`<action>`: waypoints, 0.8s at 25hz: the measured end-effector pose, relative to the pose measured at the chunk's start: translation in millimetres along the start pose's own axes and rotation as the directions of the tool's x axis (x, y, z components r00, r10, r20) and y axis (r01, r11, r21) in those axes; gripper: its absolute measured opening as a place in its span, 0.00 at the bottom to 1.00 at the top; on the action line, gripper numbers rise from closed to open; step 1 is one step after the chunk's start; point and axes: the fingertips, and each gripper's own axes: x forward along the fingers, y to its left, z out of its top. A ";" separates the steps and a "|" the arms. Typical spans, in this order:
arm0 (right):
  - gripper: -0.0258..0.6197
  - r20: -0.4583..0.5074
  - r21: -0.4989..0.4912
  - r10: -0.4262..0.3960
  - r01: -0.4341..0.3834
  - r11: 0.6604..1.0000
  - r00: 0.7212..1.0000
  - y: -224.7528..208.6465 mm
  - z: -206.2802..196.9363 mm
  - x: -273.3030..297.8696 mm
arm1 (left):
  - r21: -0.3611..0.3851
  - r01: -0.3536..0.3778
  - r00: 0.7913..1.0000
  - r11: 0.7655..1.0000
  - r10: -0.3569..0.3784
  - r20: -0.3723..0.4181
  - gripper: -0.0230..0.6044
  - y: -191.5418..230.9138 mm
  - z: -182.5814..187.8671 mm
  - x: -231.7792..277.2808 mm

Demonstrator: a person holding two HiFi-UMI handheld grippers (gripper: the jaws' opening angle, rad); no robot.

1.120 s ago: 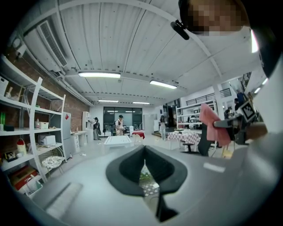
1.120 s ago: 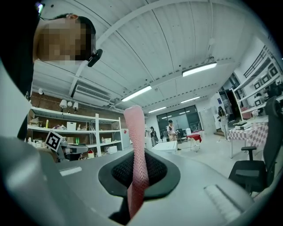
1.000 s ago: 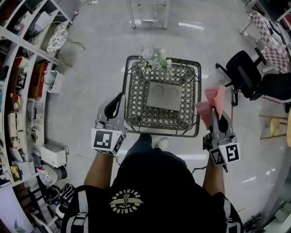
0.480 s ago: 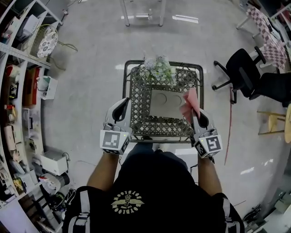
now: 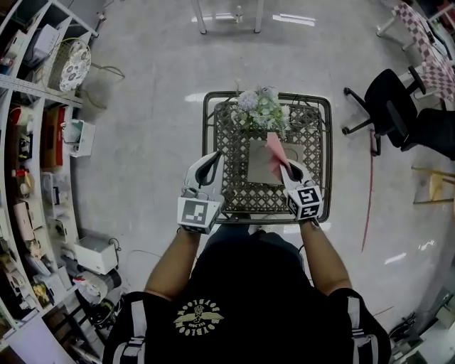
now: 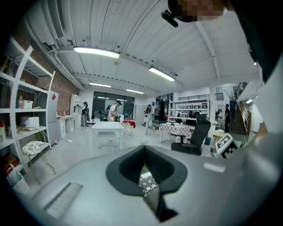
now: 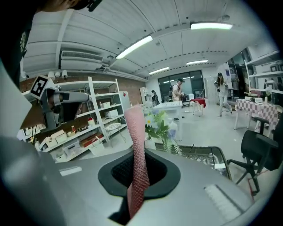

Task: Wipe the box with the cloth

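A flat grey box [image 5: 257, 165] lies in the middle of a small metal lattice table [image 5: 231, 167], with a bunch of flowers [image 5: 261, 111] behind it. My right gripper [image 5: 291, 172] is shut on a pink cloth [image 5: 275, 148], which stands up from the jaws over the right half of the box. In the right gripper view the cloth [image 7: 136, 141] rises as a narrow strip between the right gripper's [image 7: 138, 181] jaws. My left gripper [image 5: 207, 169] hovers over the table's left front part, shut and holding nothing; lattice shows through the thin slit of the left gripper [image 6: 146, 178].
Shelving full of boxes and small items [image 5: 32, 142] runs along the left. A black office chair [image 5: 392, 105] stands to the right of the table, and a red line [image 5: 370, 186] runs along the floor there. White table legs [image 5: 227, 15] are farther ahead.
Both grippers have moved inward and forward over the table. The right one has carried the pink cloth left, from beside the table's right edge to above the box.
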 end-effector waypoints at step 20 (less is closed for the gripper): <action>0.07 -0.495 0.044 -0.136 0.182 0.982 0.858 -26.3 -161.0 129.0 | -0.064 0.018 0.996 0.998 -0.024 -0.088 0.04 11.0 -61.9 36.9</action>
